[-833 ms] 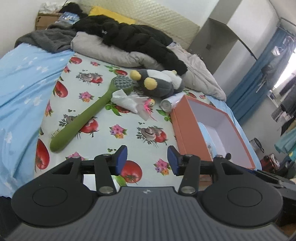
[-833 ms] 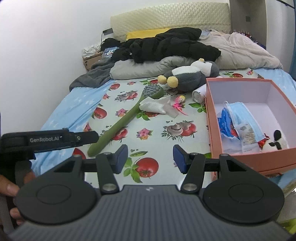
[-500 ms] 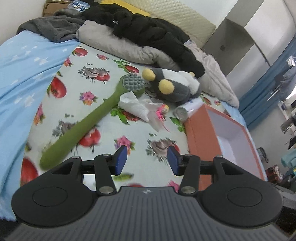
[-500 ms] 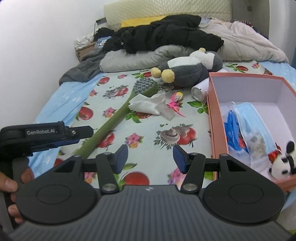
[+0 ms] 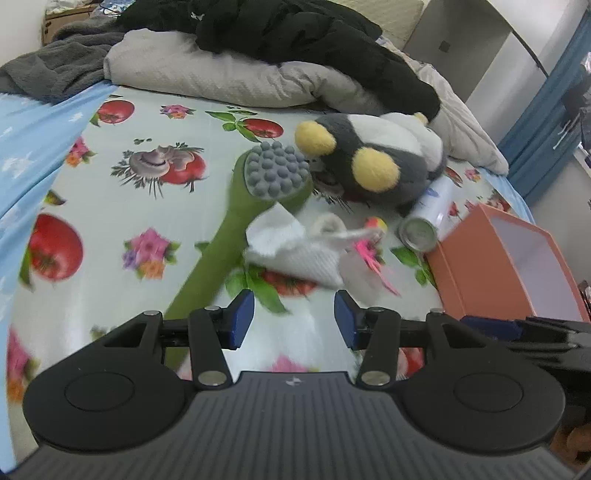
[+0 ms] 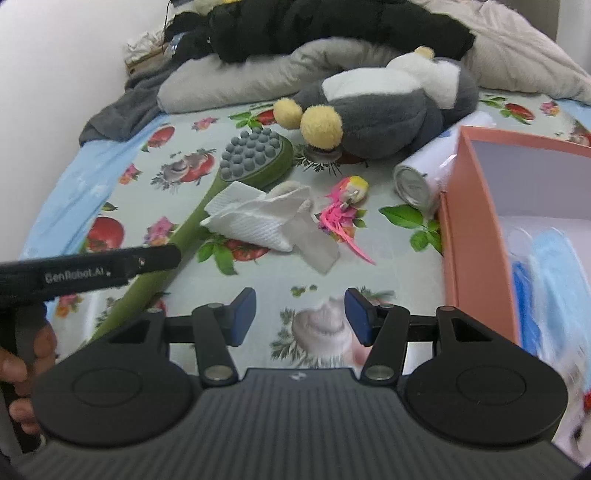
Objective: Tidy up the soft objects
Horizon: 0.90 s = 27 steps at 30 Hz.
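On the fruit-print bedsheet lie a white cloth [image 5: 295, 243] [image 6: 258, 218], a small pink feathery toy [image 5: 371, 240] [image 6: 341, 210], a grey-and-white plush with yellow feet [image 5: 373, 158] [image 6: 384, 110] and a green long-handled brush [image 5: 236, 225] [image 6: 236, 173]. An orange box [image 5: 476, 266] [image 6: 469, 236] stands at the right, with blue face masks [image 6: 546, 280] inside. My left gripper [image 5: 294, 320] is open, just short of the cloth, nothing between its fingers. My right gripper [image 6: 300, 315] is open too, empty, over the sheet near the box.
A white metal-capped can [image 5: 424, 218] [image 6: 424, 177] lies against the box's far corner. Grey bedding [image 5: 229, 74] and black clothing [image 5: 295, 33] are heaped at the head of the bed. A hand [image 6: 26, 373] holds the left gripper's body [image 6: 85, 266].
Both grippers have moved forward over the bed toward the cloth and plush, which now look larger and closer. The left jaws stand slightly wider than at first.
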Each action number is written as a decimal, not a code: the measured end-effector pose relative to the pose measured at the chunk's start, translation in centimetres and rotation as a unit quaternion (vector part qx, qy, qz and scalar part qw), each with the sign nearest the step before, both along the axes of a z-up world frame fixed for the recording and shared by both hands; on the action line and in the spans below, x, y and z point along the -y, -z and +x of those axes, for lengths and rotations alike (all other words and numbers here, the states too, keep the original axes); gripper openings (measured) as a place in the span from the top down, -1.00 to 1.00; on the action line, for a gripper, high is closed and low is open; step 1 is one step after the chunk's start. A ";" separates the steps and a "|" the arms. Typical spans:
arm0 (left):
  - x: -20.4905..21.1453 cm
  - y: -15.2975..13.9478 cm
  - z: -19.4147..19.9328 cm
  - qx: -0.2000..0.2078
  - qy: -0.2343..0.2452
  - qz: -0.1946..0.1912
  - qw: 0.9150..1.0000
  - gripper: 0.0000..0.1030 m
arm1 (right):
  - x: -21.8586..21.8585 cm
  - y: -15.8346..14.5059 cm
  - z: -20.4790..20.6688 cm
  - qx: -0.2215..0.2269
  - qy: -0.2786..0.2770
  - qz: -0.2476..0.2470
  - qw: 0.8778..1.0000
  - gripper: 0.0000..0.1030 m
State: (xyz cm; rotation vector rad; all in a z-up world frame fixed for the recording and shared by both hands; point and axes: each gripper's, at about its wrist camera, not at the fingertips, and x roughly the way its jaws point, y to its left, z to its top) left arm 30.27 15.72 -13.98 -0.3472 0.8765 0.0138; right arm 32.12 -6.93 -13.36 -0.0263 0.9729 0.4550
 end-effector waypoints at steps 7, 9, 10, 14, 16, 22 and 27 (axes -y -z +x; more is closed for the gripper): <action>0.1 1.5 4.7 0.017 0.059 0.054 0.997 -0.05 | -1.8 3.2 4.5 -0.017 -0.009 -0.016 1.000 -0.09; 0.3 2.0 5.7 0.016 0.079 0.066 0.995 -0.05 | -2.4 4.0 5.5 -0.020 -0.011 -0.022 0.999 -0.09; 0.5 2.3 6.2 0.015 0.092 0.074 0.993 -0.05 | -2.7 4.5 6.0 -0.021 -0.015 -0.025 0.999 -0.09; 1.4 3.9 7.6 0.004 0.134 0.096 0.986 -0.05 | -4.0 5.7 7.2 -0.015 -0.030 -0.043 0.999 -0.08; 1.7 4.7 8.1 -0.007 0.143 0.112 0.983 -0.02 | -4.4 6.3 7.6 -0.016 -0.031 -0.054 0.998 -0.04; 1.8 5.3 8.4 -0.023 0.133 0.111 0.985 0.86 | -4.5 7.0 7.3 -0.012 -0.035 -0.078 0.996 0.44; 2.2 3.2 6.7 -0.006 0.129 0.100 0.987 0.90 | -3.9 5.6 6.1 -0.006 -0.033 -0.072 0.997 0.77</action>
